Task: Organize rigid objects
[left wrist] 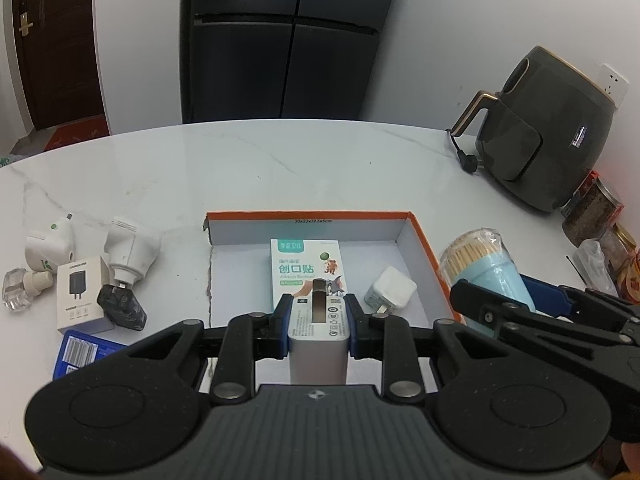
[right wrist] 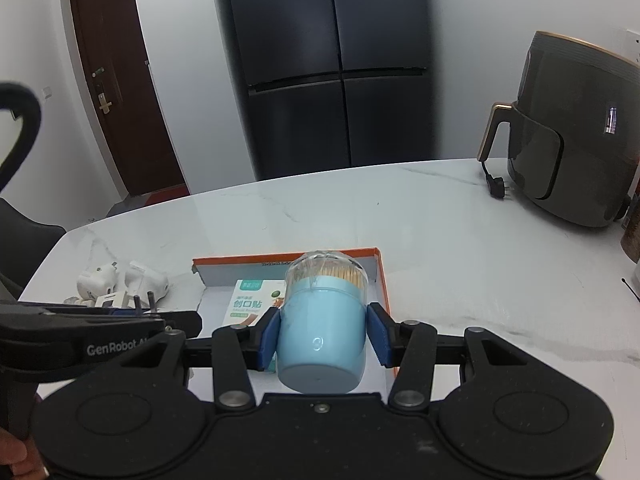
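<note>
I am clamping a silver charger point(left wrist: 318, 334) in my left gripper point(left wrist: 318, 312) and a blue toothpick jar point(right wrist: 322, 330) in my right gripper point(right wrist: 322, 336), both above the orange-rimmed box point(left wrist: 424, 240); lowering gently avoids the bandage box point(left wrist: 306, 270).

The bandage box point(right wrist: 249, 303) was partly hidden behind the toothpick jar point(right wrist: 322, 328). The air fryer point(right wrist: 576, 136) was cut off at the right edge. The blue box point(left wrist: 86, 354) was half covered by the left hand-held gripper point(left wrist: 318, 312).

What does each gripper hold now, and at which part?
The left gripper clamps a grey charger by its two side faces. The right gripper has a blue toothpick holder between its pads, around the lower body.
</note>
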### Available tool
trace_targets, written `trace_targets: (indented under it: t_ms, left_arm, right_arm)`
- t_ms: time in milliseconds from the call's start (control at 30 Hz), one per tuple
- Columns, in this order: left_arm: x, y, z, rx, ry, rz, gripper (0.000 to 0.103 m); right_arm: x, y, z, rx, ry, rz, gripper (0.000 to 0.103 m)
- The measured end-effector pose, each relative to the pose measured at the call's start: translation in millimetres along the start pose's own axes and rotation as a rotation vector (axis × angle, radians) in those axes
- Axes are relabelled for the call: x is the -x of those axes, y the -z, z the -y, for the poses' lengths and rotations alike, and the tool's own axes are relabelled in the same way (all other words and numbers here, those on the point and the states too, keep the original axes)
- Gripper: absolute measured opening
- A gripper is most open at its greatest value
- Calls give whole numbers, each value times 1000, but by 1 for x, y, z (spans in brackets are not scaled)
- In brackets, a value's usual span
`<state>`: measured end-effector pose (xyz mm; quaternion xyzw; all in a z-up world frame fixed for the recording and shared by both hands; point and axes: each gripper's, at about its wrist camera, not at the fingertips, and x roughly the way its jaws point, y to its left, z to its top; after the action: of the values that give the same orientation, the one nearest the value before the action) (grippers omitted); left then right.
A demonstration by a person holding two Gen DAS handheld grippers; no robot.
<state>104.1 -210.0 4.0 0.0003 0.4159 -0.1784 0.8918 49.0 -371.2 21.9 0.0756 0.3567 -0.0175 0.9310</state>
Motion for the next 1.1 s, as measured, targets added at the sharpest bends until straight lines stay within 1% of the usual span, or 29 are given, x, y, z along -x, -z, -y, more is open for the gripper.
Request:
trace_targets:
  t_ms: [267, 500, 600, 667, 767, 833, 900, 967, 1033, 1100]
  left_arm:
    - [-12, -6, 2, 1, 3, -4, 27]
    - [-31, -18, 2, 7, 6, -13, 27]
    - [-38, -23, 2, 20, 8, -19, 27]
    - [-41, -24, 3, 18, 7, -23, 27]
    - [-45, -26, 6, 10, 17, -27, 27]
    - [-49, -27, 10, 6, 25, -30, 27]
    - [-54, -27, 14, 4, 36, -33, 27]
    - [-59, -28, 20, 1, 49, -37, 27]
    - [-64, -29, 26, -5, 62, -36, 27]
    - [-67, -31, 32, -14, 72, -33, 27]
  right_arm:
    - [-27, -11, 6, 11, 10, -22, 57]
    - [-59, -19, 15, 27, 18, -55, 58]
    - [-75, -25, 20, 28, 2, -58, 59]
    - [-80, -29, 23, 31, 3, -53, 63]
    - [-69, -30, 29, 28, 8, -26, 63]
    - [-56, -28, 35, 11, -3, -10, 63]
    - [-41, -24, 39, -2, 6, 10, 63]
    - [-28, -20, 42, -12, 9, 18, 64]
    - [-14, -16, 44, -23, 11, 29, 66]
    - [-2, -11, 44, -23, 2, 30, 66]
